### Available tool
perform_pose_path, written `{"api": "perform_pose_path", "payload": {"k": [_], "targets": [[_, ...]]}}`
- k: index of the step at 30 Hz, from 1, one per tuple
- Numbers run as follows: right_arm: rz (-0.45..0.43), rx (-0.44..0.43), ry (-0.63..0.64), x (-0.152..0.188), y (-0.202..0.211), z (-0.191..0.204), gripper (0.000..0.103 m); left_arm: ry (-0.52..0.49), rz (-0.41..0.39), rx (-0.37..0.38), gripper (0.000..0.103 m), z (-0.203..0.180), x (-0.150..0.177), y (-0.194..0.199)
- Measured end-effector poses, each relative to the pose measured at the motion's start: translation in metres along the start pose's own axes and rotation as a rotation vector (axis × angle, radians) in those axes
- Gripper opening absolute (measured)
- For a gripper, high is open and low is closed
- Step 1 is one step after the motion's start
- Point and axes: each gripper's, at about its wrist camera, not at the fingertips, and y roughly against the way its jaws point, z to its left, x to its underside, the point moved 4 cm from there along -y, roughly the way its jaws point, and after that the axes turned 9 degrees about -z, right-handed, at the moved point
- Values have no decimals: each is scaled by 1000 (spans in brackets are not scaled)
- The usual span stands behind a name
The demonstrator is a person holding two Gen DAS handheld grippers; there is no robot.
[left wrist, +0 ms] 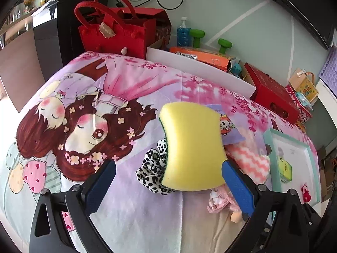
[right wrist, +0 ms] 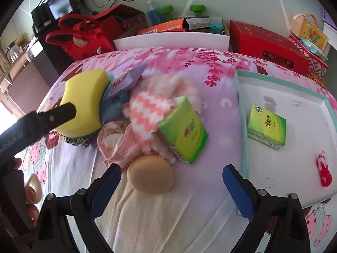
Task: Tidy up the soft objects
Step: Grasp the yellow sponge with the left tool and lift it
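Two grippers work over the bed [right wrist: 160,221]. Left gripper [left wrist: 168,186] lifts the yellow sponge [left wrist: 192,145] above the pile, though its jaws look spread. Right gripper [right wrist: 171,186], jaws spread, hovers beside the teal tray [right wrist: 242,113].

Yellow sponge [left wrist: 192,147] tilted above leopard cloth [left wrist: 152,168], striped pink cloth [right wrist: 147,111] perhaps crumpled

A bed covered by a pink cartoon-girl sheet [right wrist: 172,61] fills both views. At frame centre a heap of soft cloths [right wrist: 147,113], a green tissue pack [right wrist: 183,130] and a beige round sponge [right wrist: 150,175] lie on it. A teal-rimmed shallow tray [right wrist: 242,113] rests at right.
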Motion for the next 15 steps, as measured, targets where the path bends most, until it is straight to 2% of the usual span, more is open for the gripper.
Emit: {"api": "perform_pose_path", "payload": {"k": [11,15], "targets": [[67,9,32,10,-13,7,89,-83,12,7,100,-18,3,-4],[78,5,38,11,-15,10,85,-116,24,-12,100,-25,5,-8]]}}
